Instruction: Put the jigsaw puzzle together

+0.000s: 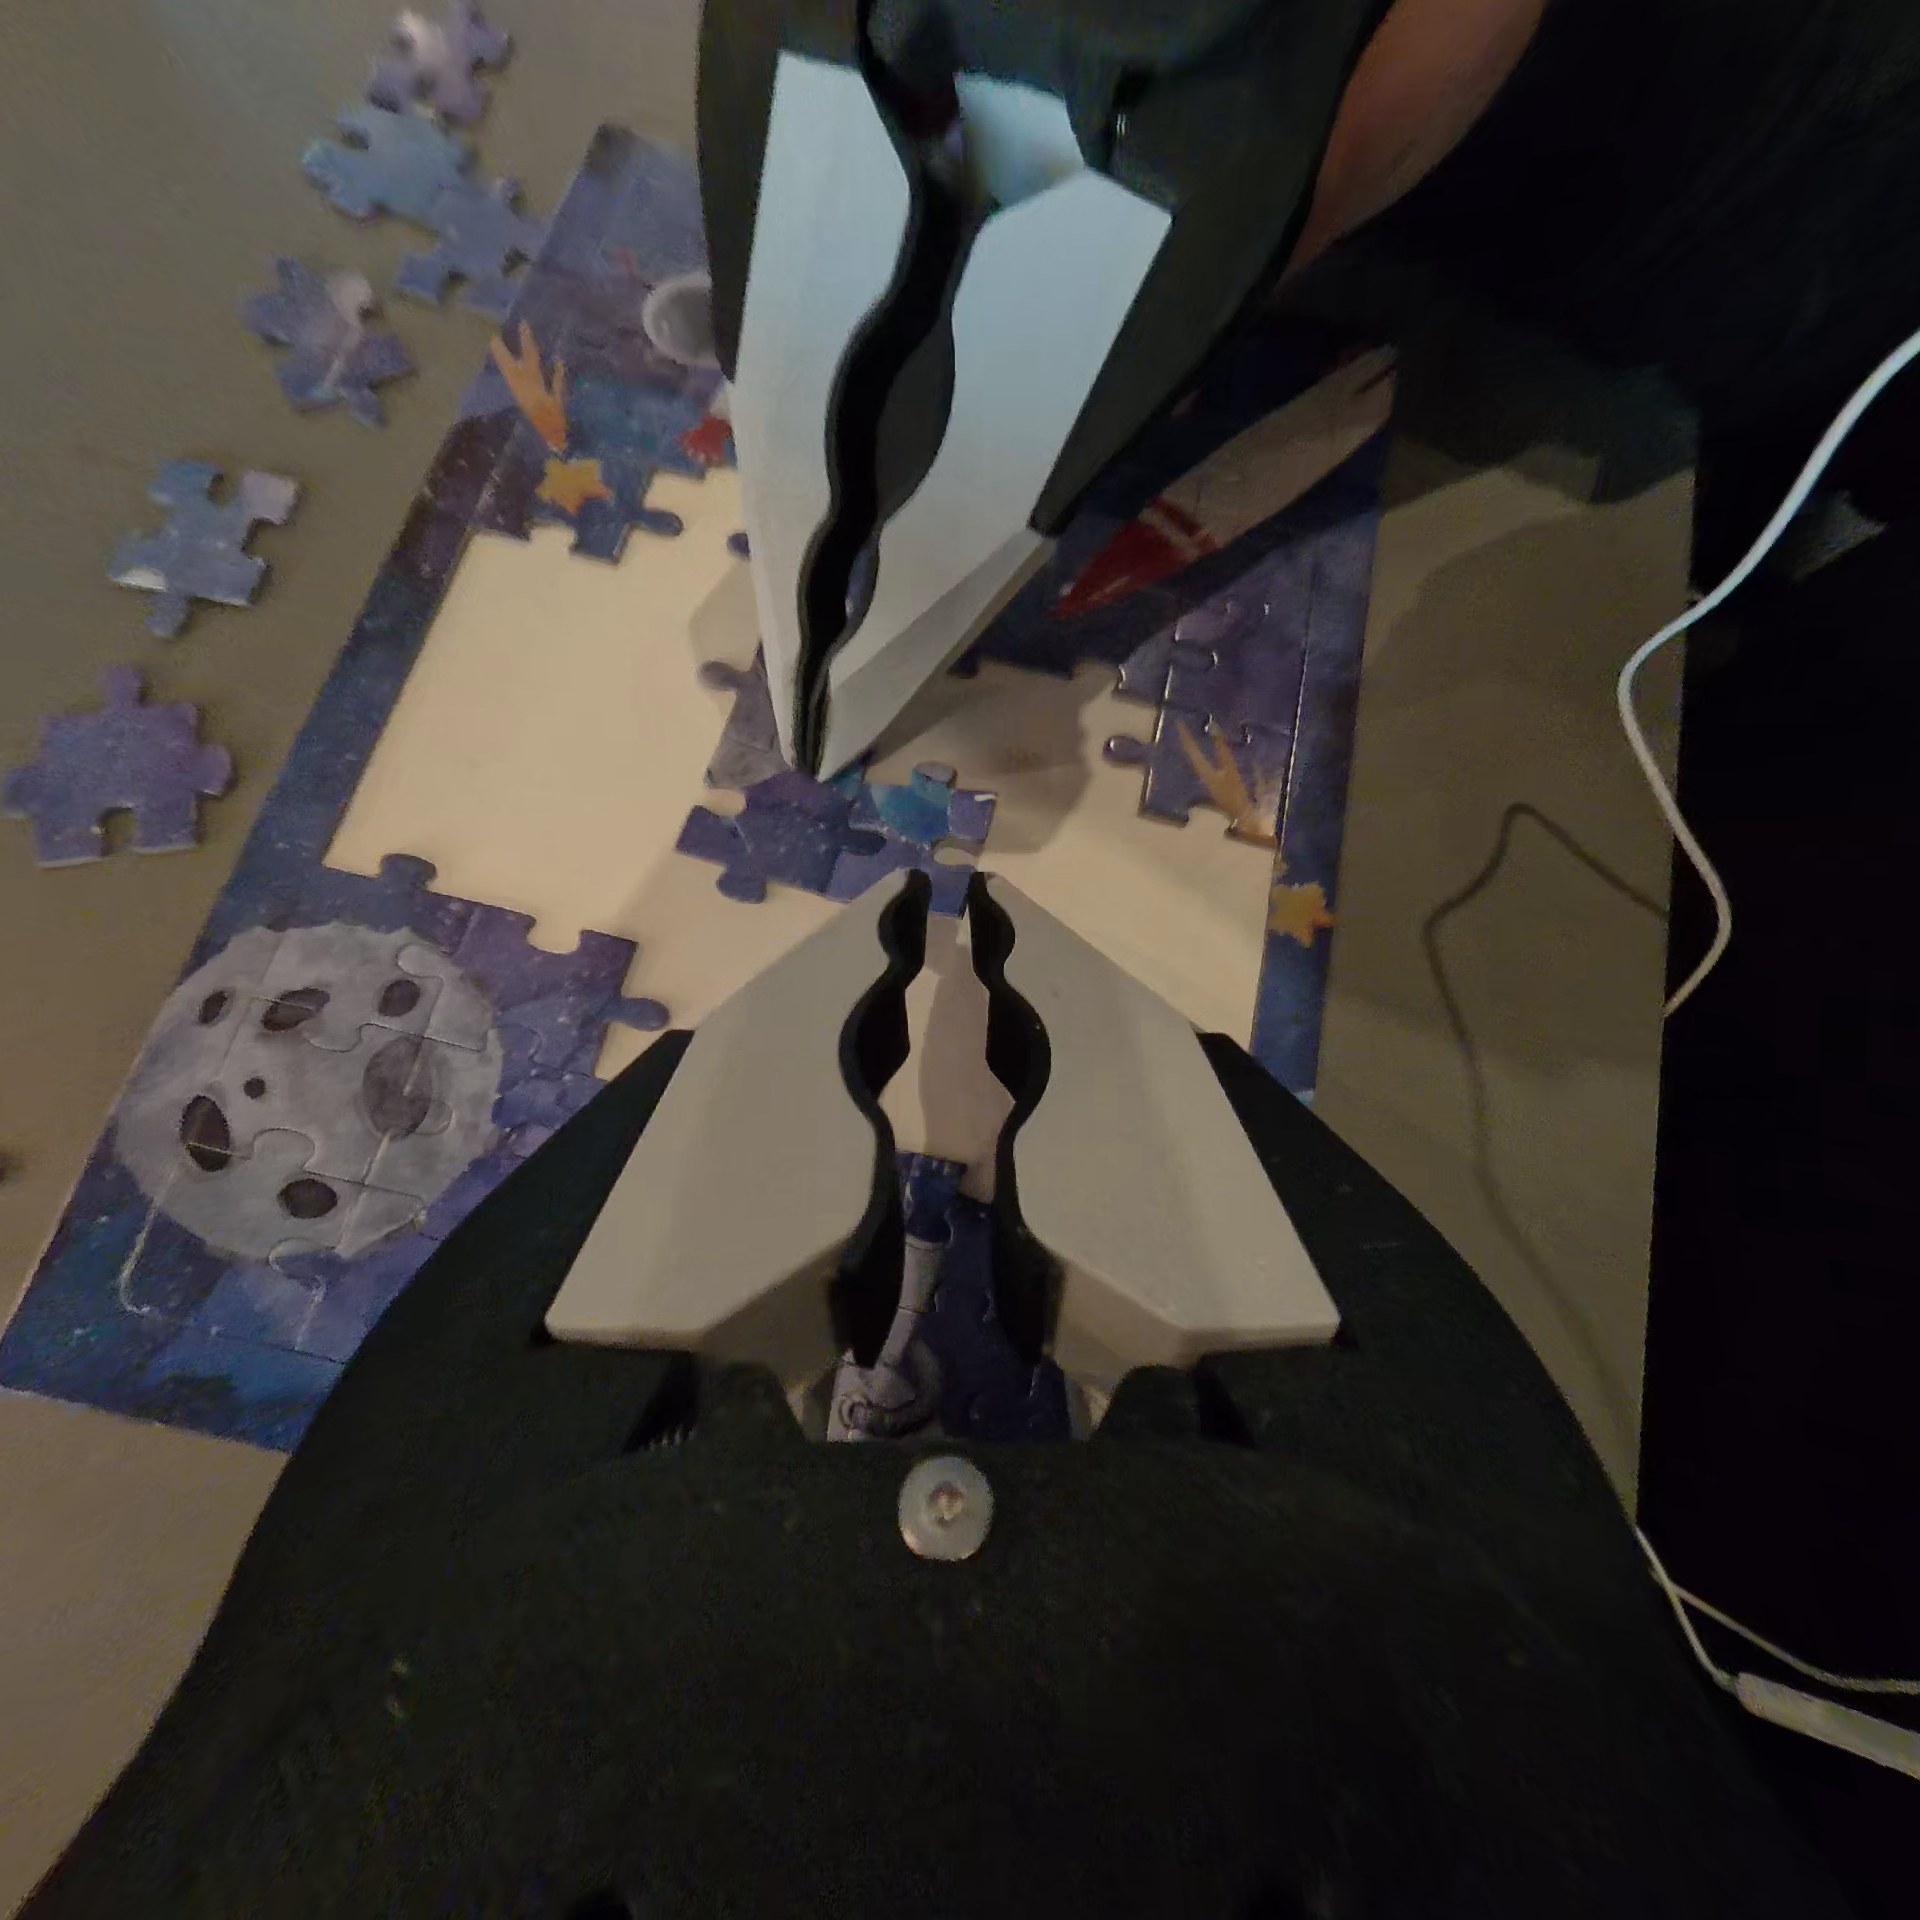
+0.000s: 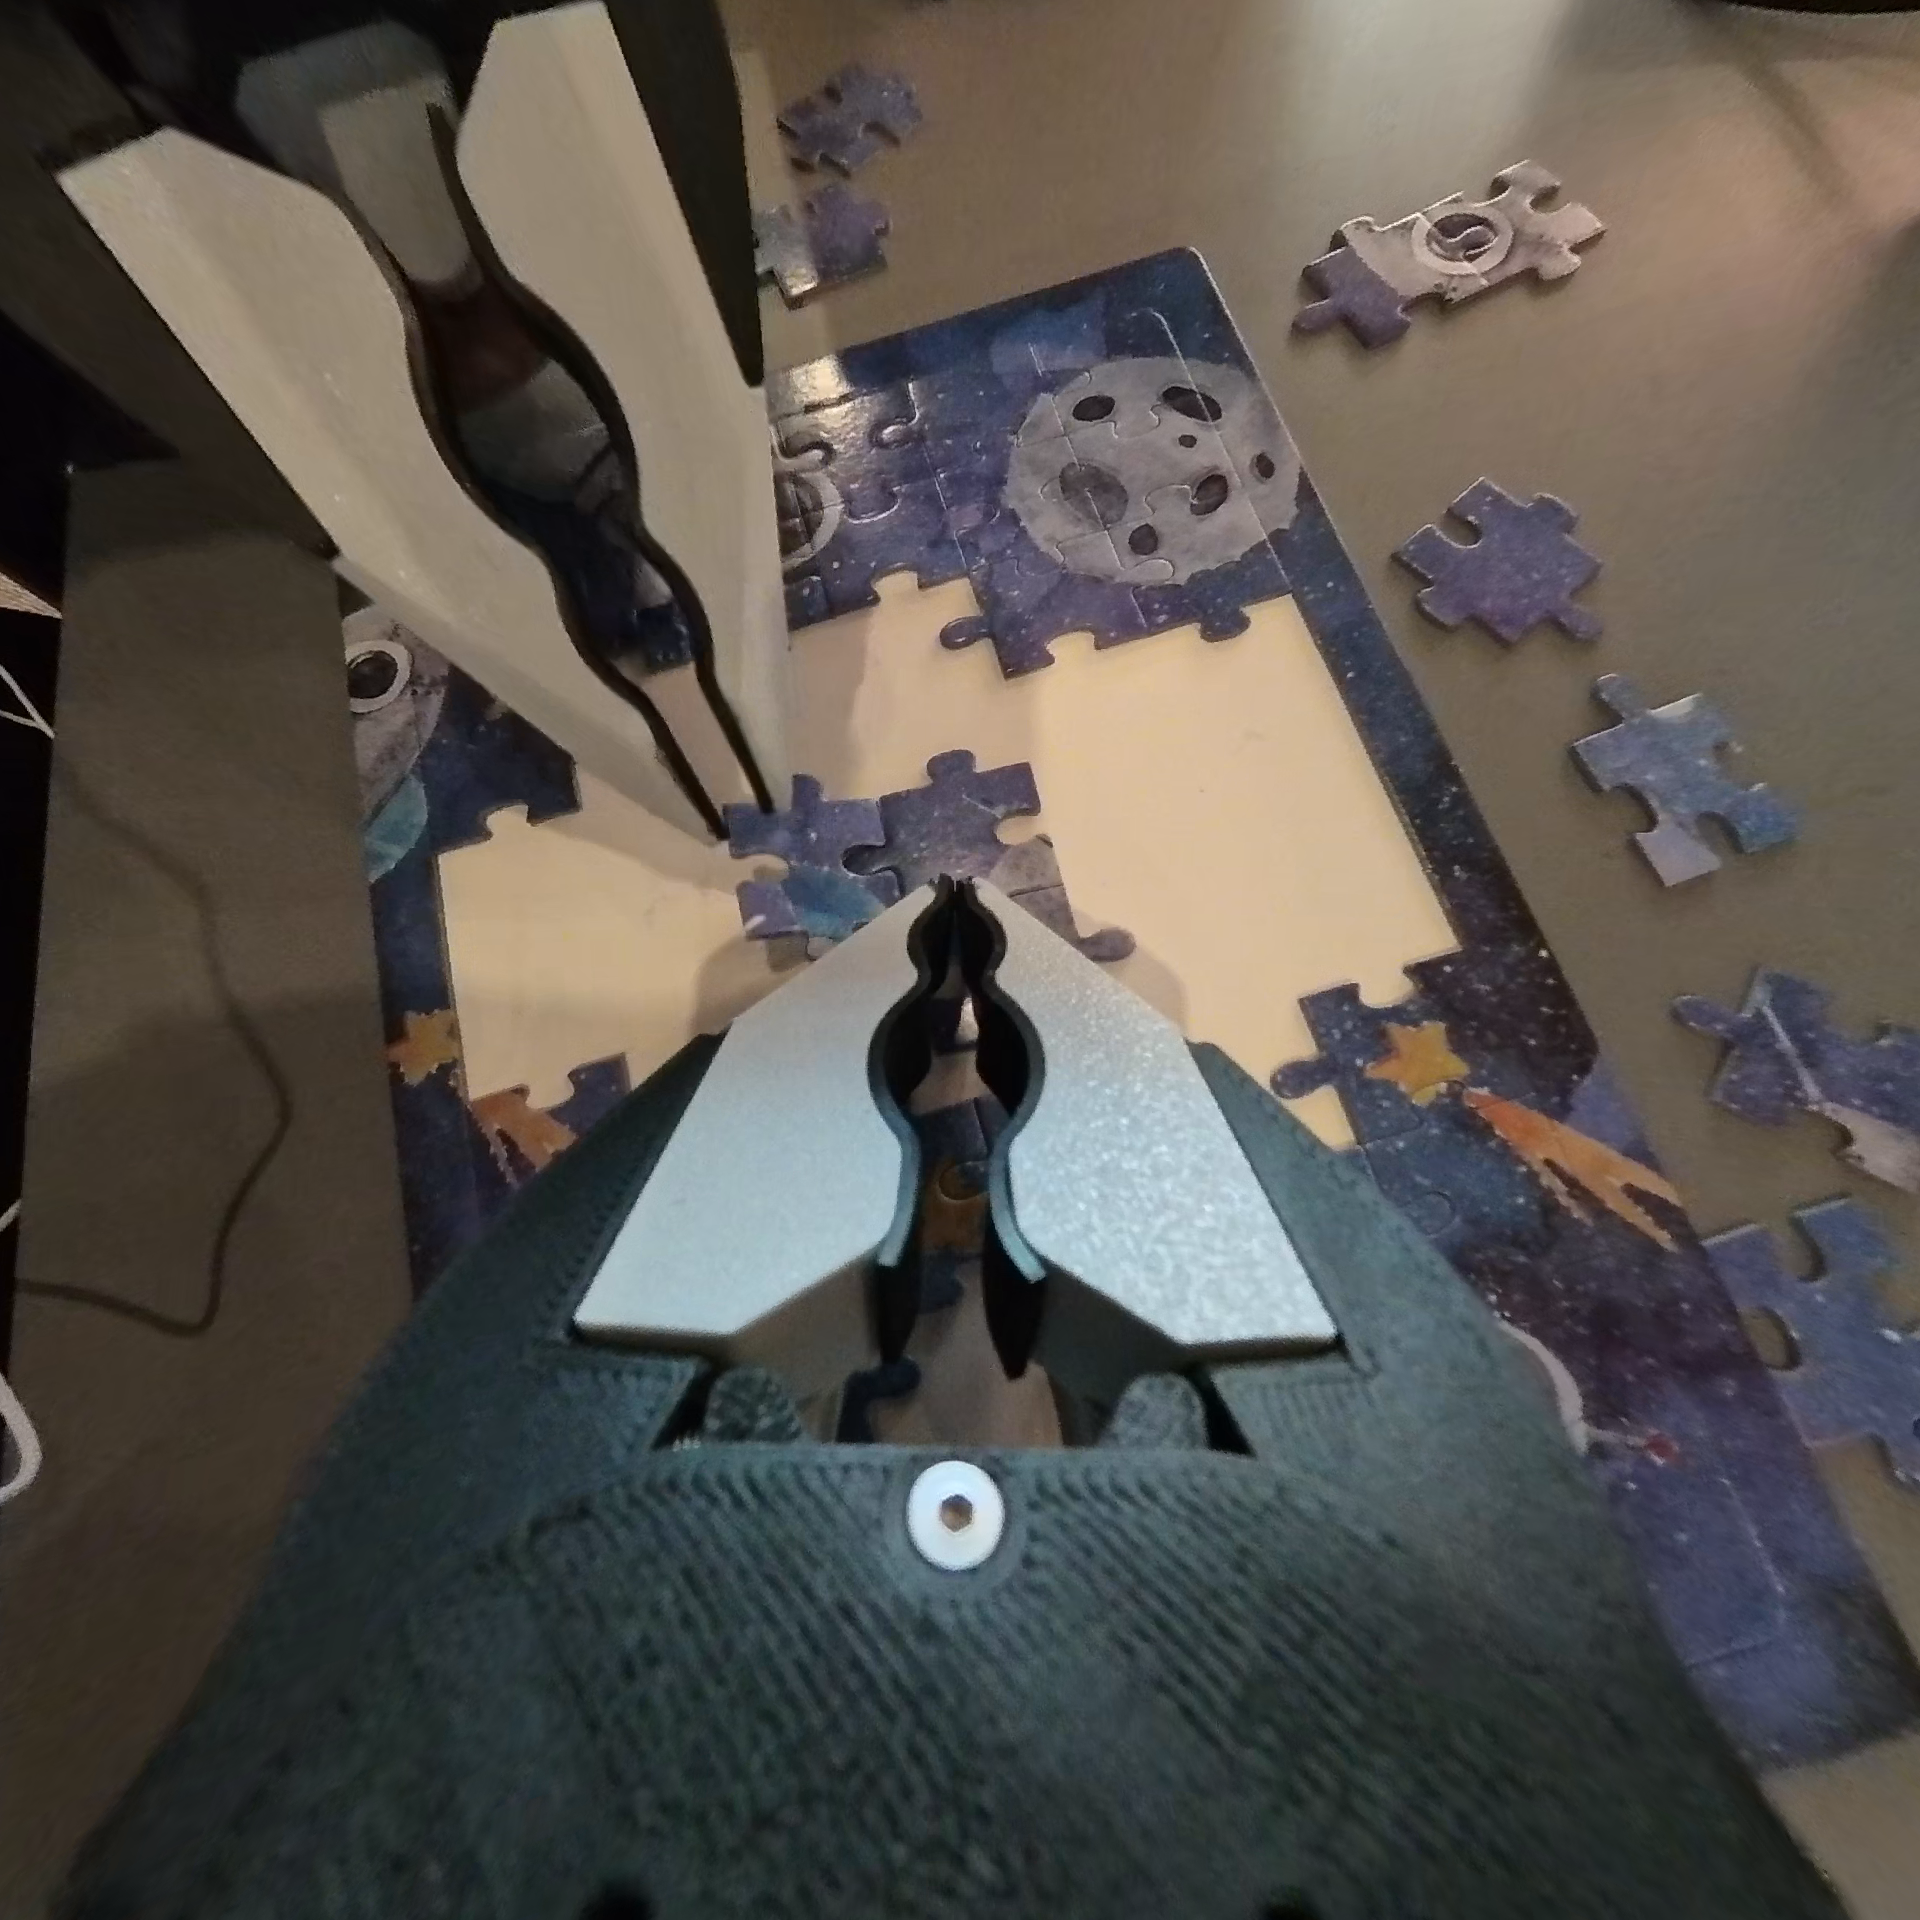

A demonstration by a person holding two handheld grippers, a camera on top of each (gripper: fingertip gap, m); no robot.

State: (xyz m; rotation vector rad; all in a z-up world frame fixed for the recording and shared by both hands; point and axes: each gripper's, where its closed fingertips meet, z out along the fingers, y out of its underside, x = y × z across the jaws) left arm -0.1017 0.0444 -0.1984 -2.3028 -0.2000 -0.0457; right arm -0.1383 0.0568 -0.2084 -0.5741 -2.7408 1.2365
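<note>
So both grippers meet at the small joined cluster (image 1: pixel 842 831) mid-tray (image 1: pixel 540 717). Left gripper (image 1: pixel 945 883) sits slightly open around a tab; right gripper (image 2: pixel 954 883) is pinched closed, holding nothing I can see.

- The right gripper (image 1: pixel 816 753) covers the middle of the puzzle board's (image 1: pixel 301 727) far end in the left wrist view, hiding part of the rocket picture (image 1: pixel 1195 520).
- The left gripper (image 1: pixel 948 883) hides the board's near edge beneath its black body.
- Loose pieces (image 2: pixel 1813 1340) at the table's (image 2: pixel 1714 416) right edge are cut off in the right wrist view.
- Whether the right gripper's closed tips pinch the joined pieces (image 2: pixel 883 831) or only touch them is unclear.
</note>
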